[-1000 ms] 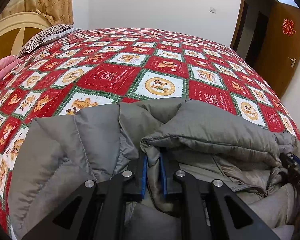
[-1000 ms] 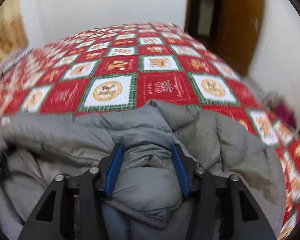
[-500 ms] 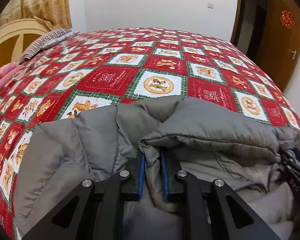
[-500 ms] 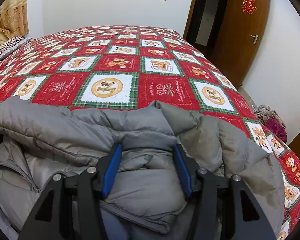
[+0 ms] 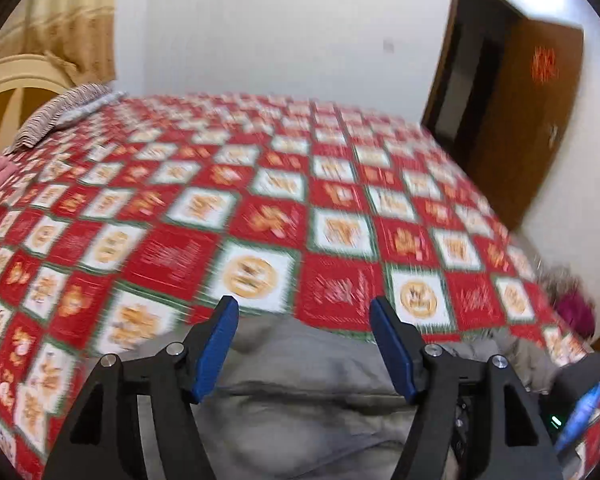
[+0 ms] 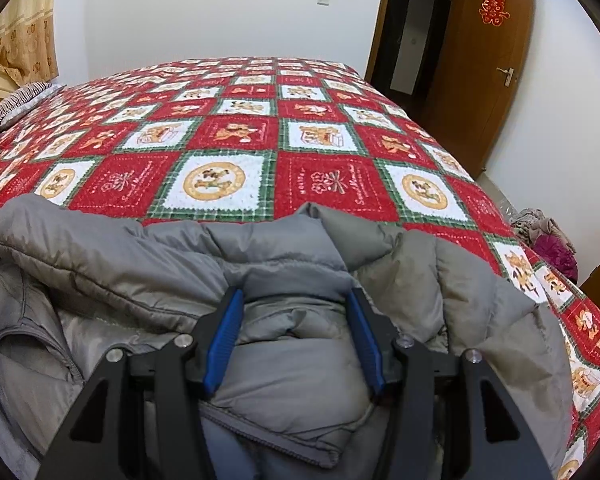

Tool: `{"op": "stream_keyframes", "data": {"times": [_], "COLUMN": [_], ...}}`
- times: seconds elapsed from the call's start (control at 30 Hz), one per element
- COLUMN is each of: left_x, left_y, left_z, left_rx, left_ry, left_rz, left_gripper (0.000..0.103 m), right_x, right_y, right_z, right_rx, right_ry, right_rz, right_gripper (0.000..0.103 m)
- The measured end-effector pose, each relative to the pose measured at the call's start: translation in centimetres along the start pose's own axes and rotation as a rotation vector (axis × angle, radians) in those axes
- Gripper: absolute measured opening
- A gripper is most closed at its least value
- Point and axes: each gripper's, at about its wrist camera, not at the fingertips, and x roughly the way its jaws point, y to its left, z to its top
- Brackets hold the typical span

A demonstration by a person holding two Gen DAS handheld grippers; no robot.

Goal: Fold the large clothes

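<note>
A grey puffer jacket lies bunched at the near edge of the bed. In the right wrist view my right gripper is shut on a thick padded fold of it, which fills the gap between the blue pads. In the blurred left wrist view my left gripper hangs above the jacket. Its jaws are opening wide and nothing is pressed between its pads. Part of the right gripper's body shows at the lower right of that view.
The bed's red, white and green patchwork quilt stretches away beyond the jacket. A striped pillow and a cream headboard are at the far left. A brown door stands open at right, with a pile of clothes on the floor.
My left gripper let go of the jacket fold, spread its jaws wide and rose, so more of the quilt shows. My right gripper kept its hold and stayed in place.
</note>
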Motion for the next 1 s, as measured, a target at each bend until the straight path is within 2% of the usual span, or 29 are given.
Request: {"op": "stream_keyframes", "data": {"times": [0.1,0.2,0.37,0.53,0.67,0.7,0.77,0.87,0.93,1.0], "left_x": [3.1,4.1,4.2,5.6,5.5,5.5,5.6,5.6,5.7,5.7], "left_y": [-1.3,-0.1,2.6,1.0,1.5,1.3,1.1,1.1,1.1,1.1], "left_z": [-1.4,-3.5,-5.9,-6.0,-6.1,-6.1,-6.1,-6.0,-6.0,-6.0], "left_rx": [0.019,0.023,-0.029,0.044,0.03,0.039,0.048,0.048,0.051,0.052], "left_ry": [0.095,0.124,0.09,0.084,0.071,0.069,0.065,0.063,0.064,0.063], "left_rz": [0.014,0.093,0.101,0.185,0.171,0.18,0.192,0.194,0.196,0.197], "left_gripper": [0.068,0.068,0.07,0.074,0.074,0.074,0.075,0.075,0.075,0.075], "right_x": [-0.1,-0.1,-0.2,-0.2,-0.7,-1.3,-2.8,-3.8,-2.2,-0.2], "right_y": [-0.2,-0.3,-0.3,-0.4,-0.2,0.1,0.8,3.5,5.1,5.5], "right_z": [0.0,-0.1,0.0,0.0,0.6,1.0,2.1,3.8,4.1,3.1], "right_rx": [0.008,0.01,0.011,0.014,0.004,-0.007,-0.024,-0.093,-0.109,-0.101], "right_ry": [-0.003,-0.005,-0.004,0.001,0.026,0.022,-0.021,-0.051,0.013,0.065], "right_rz": [0.009,0.014,0.015,0.024,0.017,0.012,0.056,0.086,0.107,0.126], "right_gripper": [0.056,0.056,0.056,0.057,0.056,0.056,0.055,0.054,0.053,0.052]}}
